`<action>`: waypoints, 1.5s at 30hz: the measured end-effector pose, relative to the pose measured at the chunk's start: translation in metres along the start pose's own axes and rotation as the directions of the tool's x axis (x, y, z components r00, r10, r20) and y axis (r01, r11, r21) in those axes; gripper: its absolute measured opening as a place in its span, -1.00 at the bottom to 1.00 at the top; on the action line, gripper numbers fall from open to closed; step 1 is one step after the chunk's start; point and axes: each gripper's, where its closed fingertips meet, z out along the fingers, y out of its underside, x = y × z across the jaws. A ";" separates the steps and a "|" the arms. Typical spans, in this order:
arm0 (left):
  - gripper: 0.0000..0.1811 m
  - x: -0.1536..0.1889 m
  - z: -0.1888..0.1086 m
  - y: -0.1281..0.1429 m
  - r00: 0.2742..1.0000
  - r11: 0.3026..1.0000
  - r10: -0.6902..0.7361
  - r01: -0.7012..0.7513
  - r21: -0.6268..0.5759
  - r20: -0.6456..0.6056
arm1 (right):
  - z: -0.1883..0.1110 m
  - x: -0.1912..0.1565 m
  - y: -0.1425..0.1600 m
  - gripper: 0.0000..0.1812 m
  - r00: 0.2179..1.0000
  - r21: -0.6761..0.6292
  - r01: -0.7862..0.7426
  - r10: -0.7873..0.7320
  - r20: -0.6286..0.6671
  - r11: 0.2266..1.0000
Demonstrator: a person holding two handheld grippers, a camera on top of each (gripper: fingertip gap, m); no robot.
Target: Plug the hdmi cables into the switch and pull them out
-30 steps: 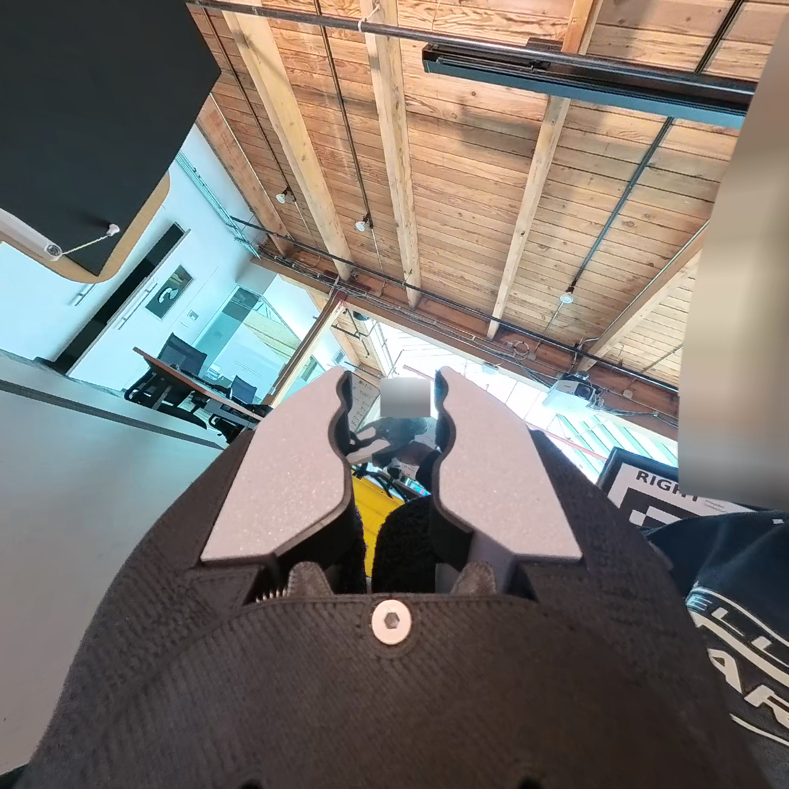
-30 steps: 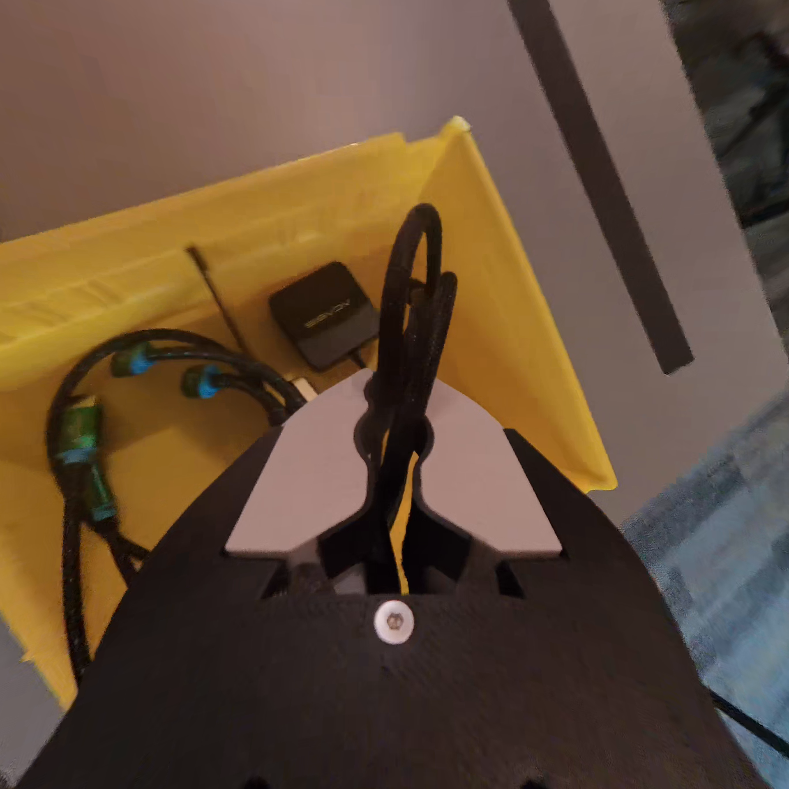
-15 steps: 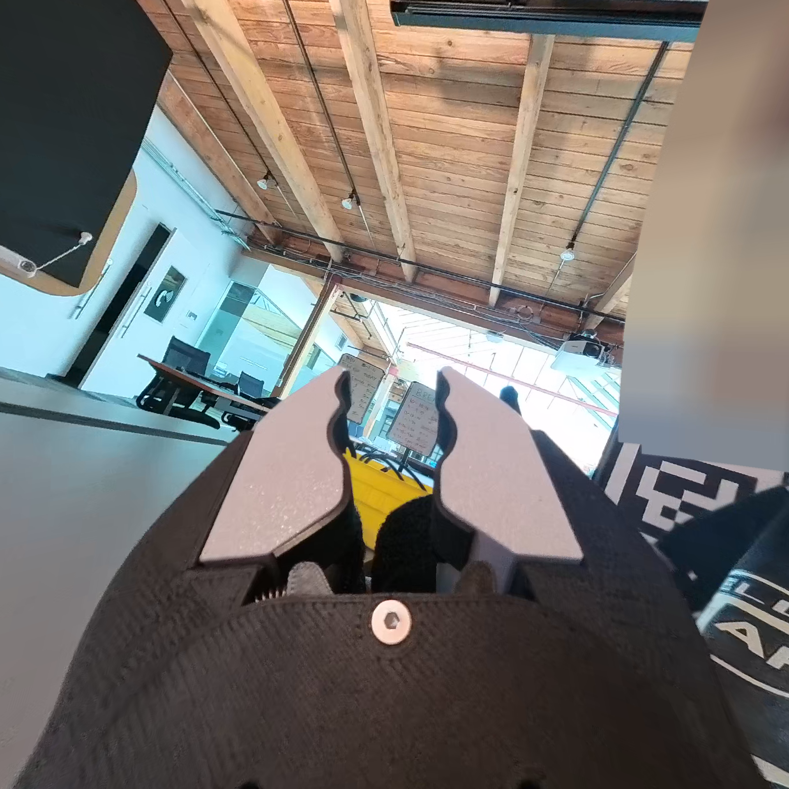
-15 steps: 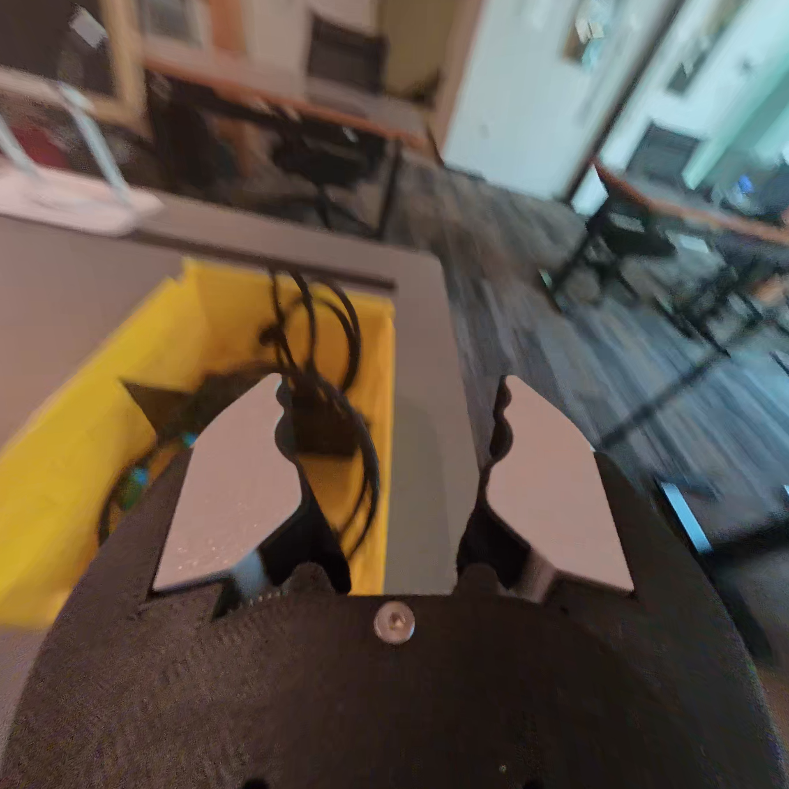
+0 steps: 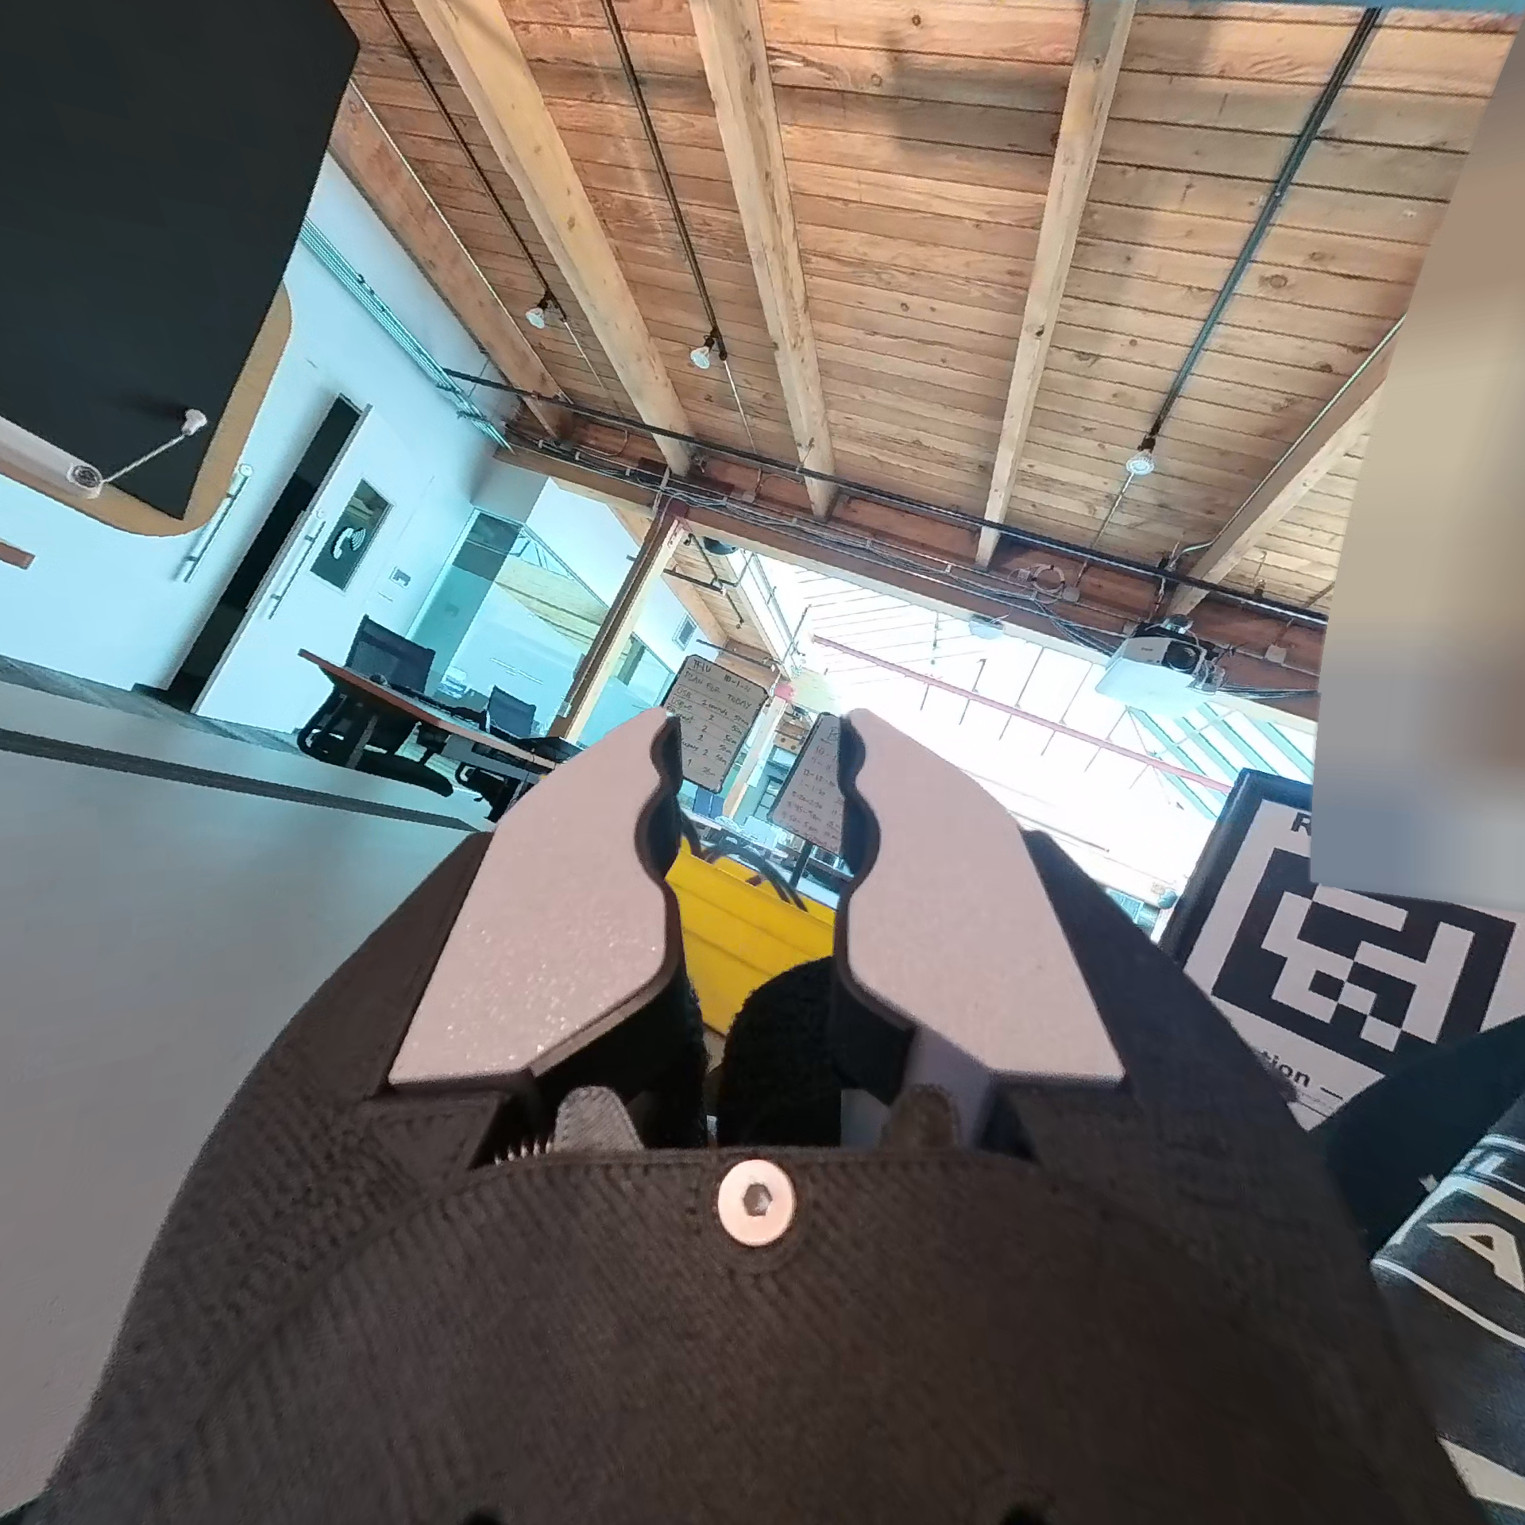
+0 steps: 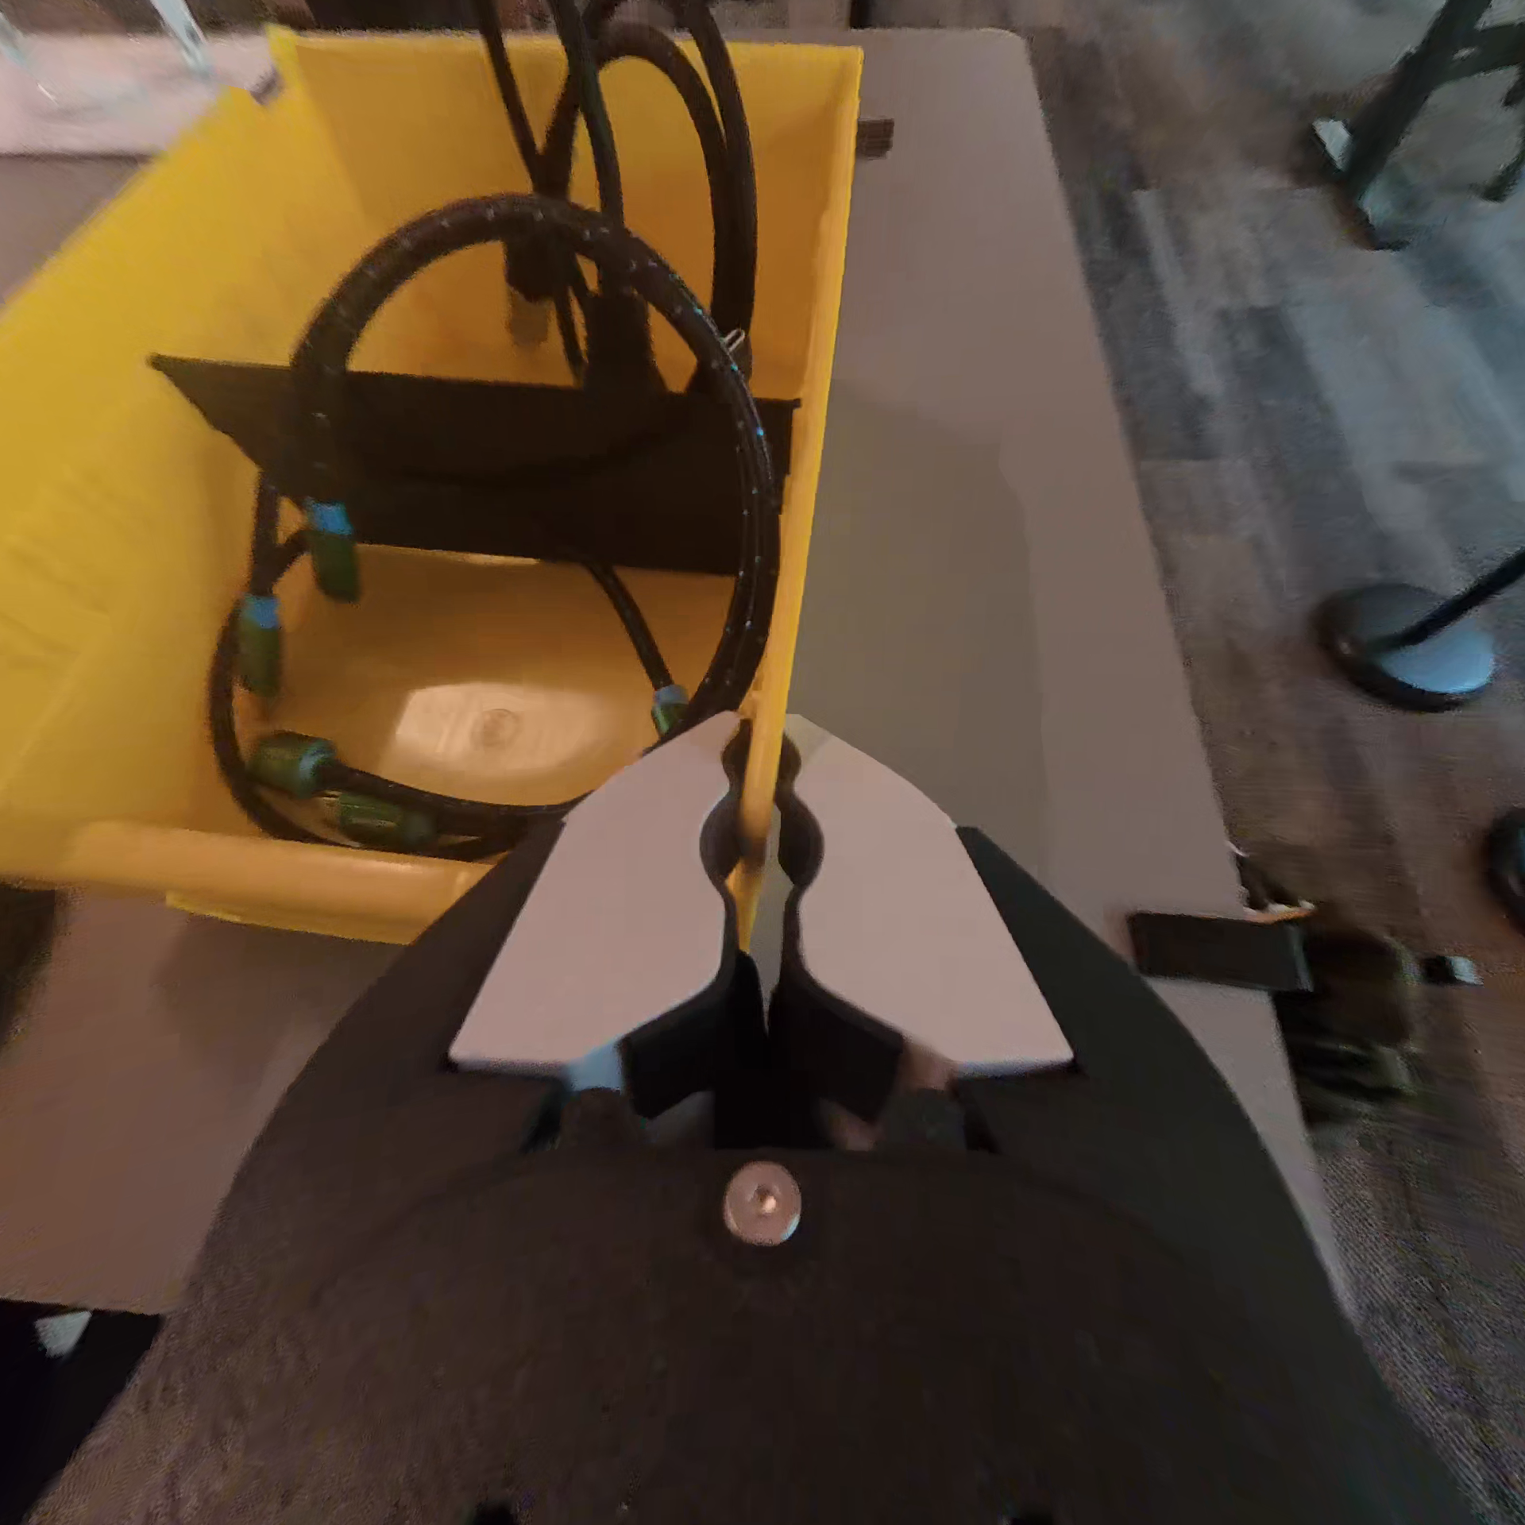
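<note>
Several black braided HDMI cables [image 6: 536,214] with green and blue plugs [image 6: 330,545] lie coiled in a yellow bin [image 6: 124,512]. A black panel [image 6: 495,446] crosses the bin. I cannot pick out the switch. My right gripper [image 6: 759,743] sits at the bin's near right corner, its jaws closed on the thin right wall [image 6: 817,413]. My left gripper [image 5: 755,743] points up toward the ceiling, open and empty. The yellow bin [image 5: 743,916] shows low between its fingers.
The bin stands on a grey table [image 6: 949,578], whose right edge has a black clamp [image 6: 1213,949]. A round stand base [image 6: 1411,644] sits on the carpet to the right. The other gripper's square marker [image 5: 1353,974] and a dark sleeve [image 5: 1444,1155] are right of my left gripper.
My right gripper let go of the cable loop, opened wide and swung, then closed on the bin's right wall. My left gripper stays open and has only tilted slightly.
</note>
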 end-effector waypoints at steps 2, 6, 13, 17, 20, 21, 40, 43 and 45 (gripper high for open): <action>-0.61 -0.001 0.000 -0.001 1.000 1.000 -0.011 0.011 0.007 0.003 | 0.006 -0.010 -0.004 -0.95 0.999 0.023 0.044 -0.043 -0.016 0.999; -0.62 -0.002 -0.001 -0.003 1.000 1.000 -0.017 0.017 0.021 0.004 | 0.021 -0.045 -0.011 -0.93 0.991 -0.007 0.128 -0.129 -0.029 0.992; -0.62 -0.001 -0.002 -0.005 1.000 0.999 -0.013 0.013 0.034 0.002 | 0.058 -0.128 -0.029 -0.86 0.961 -0.006 0.275 -0.274 0.048 0.962; -0.62 -0.001 -0.003 -0.006 1.000 0.999 -0.016 0.016 0.042 0.002 | 0.077 -0.182 -0.038 -0.83 0.932 -0.008 0.345 -0.342 0.121 0.938; -0.62 -0.001 -0.003 -0.007 1.000 0.999 -0.015 0.014 0.046 0.002 | 0.090 -0.225 -0.044 -0.82 0.905 0.003 0.390 -0.384 0.181 0.921; -0.62 -0.001 -0.003 -0.007 1.000 0.999 -0.013 0.013 0.047 0.001 | 0.094 -0.238 -0.045 -0.81 0.895 0.003 0.409 -0.402 0.194 0.912; -0.69 0.031 -0.008 -0.013 0.983 0.987 0.133 -0.120 0.107 -0.124 | 0.122 -0.493 -0.051 -0.68 0.711 0.141 0.568 -0.570 0.411 0.811; -0.70 0.029 -0.009 -0.014 0.985 0.988 0.123 -0.110 0.109 -0.118 | 0.132 -0.511 -0.056 -0.69 0.676 0.133 0.587 -0.574 0.463 0.798; -0.69 0.028 -0.009 -0.015 0.987 0.989 0.115 -0.102 0.111 -0.112 | 0.138 -0.526 -0.058 -0.70 0.654 0.131 0.587 -0.563 0.505 0.799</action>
